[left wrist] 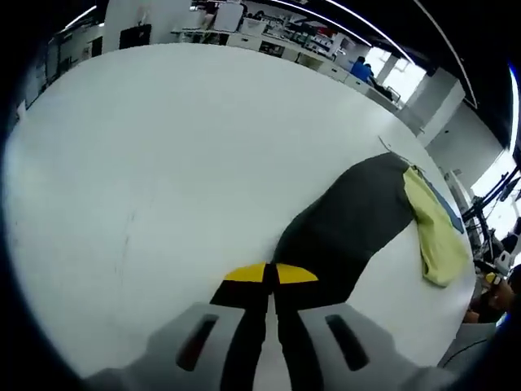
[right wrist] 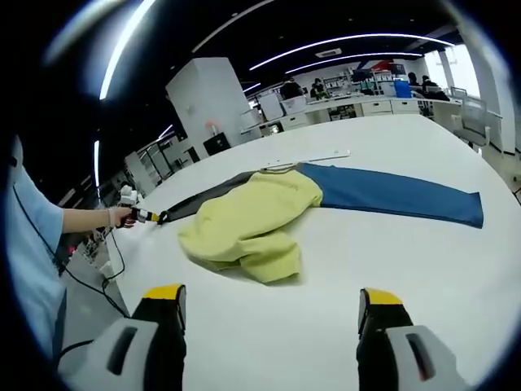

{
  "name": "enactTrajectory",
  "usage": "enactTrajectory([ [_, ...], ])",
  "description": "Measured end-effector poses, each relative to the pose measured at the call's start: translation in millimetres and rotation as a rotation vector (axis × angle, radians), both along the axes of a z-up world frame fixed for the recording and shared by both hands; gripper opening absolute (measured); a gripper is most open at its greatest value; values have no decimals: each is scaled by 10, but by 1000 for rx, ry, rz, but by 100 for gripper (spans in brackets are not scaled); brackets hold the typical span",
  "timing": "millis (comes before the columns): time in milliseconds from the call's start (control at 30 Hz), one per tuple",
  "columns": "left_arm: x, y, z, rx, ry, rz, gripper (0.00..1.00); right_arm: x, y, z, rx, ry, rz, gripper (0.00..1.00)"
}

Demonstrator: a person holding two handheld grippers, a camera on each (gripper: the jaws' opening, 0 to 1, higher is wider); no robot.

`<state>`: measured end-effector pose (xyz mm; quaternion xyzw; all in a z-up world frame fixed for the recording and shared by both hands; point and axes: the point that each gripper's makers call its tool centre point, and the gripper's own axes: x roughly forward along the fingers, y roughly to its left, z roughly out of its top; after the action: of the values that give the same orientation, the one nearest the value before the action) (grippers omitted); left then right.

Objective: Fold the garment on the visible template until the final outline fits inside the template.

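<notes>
1. Clearly the left gripper (left wrist: 270,275) is clenched, its yellow-tipped jaws pressed together right at the near edge of the dark mat (left wrist: 350,220). Whether a fold of that mat is pinched between them cannot be told from the left gripper view.
2. Beyond that edge, the dark mat runs away across the white table (left wrist: 163,163), and the yellow garment (left wrist: 435,236) lies crumpled over the mat's far end. This mat looks to be the template, with a blue stretch (right wrist: 399,194) continuing past the garment in the right gripper view.
3. Seen from the right gripper view, the yellow garment (right wrist: 248,224) sits bunched in a soft heap on the mat, where dark meets blue. It reads as light, limp knit cloth: it should drape, wrinkle and slide easily on the smooth surface, and it is in no way fragile.
4. Likely holds are its free edges and corners, such as the thick lobe nearest the camera, rather than the middle of the heap.
5. Its long axis is hard to read while crumpled; the heap stretches roughly from the mat's centre toward the camera, across the mat's own long axis.
6. Finally, the right gripper (right wrist: 273,314) is released, jaws wide apart and holding nothing, near the garment but apart from it.
</notes>
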<state>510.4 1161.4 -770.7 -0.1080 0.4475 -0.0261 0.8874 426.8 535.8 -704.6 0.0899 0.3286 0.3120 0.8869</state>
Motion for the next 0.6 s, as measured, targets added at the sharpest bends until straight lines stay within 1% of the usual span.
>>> enactTrajectory([
  [100, 42, 63, -17, 84, 33, -31, 0, -7, -5, -22, 2, 3, -4, 87],
  [133, 77, 65, -13, 122, 33, -72, 0, -11, -5, -26, 3, 4, -6, 87],
  [167, 100, 81, -5, 143, 35, -74, 0, -16, -5, -29, 3, 4, -6, 87],
  [233, 130, 120, -1, 211, 61, -111, 0, -30, -8, -36, 5, 6, -8, 87],
  [267, 161, 177, -6, 255, 71, -122, 0, -37, -14, -41, 4, 6, -9, 87],
  [300, 175, 171, -10, 273, 75, -145, 0, -41, -21, -46, 3, 6, -11, 87],
  [333, 187, 155, -14, 281, 81, -154, 0, -46, -31, -53, 4, 10, -15, 87],
  [433, 214, 168, -11, 302, 81, -151, 0, -46, -51, -47, 3, 5, -22, 88],
  [467, 220, 198, -5, 309, 83, -133, 0, -43, -57, -43, 2, 2, -24, 88],
  [533, 224, 223, -13, 295, 86, -106, 0, -43, -65, -31, 1, -2, -26, 88],
  [600, 236, 242, -20, 295, 80, -108, 0, -47, -69, -11, 2, -5, -26, 88],
])
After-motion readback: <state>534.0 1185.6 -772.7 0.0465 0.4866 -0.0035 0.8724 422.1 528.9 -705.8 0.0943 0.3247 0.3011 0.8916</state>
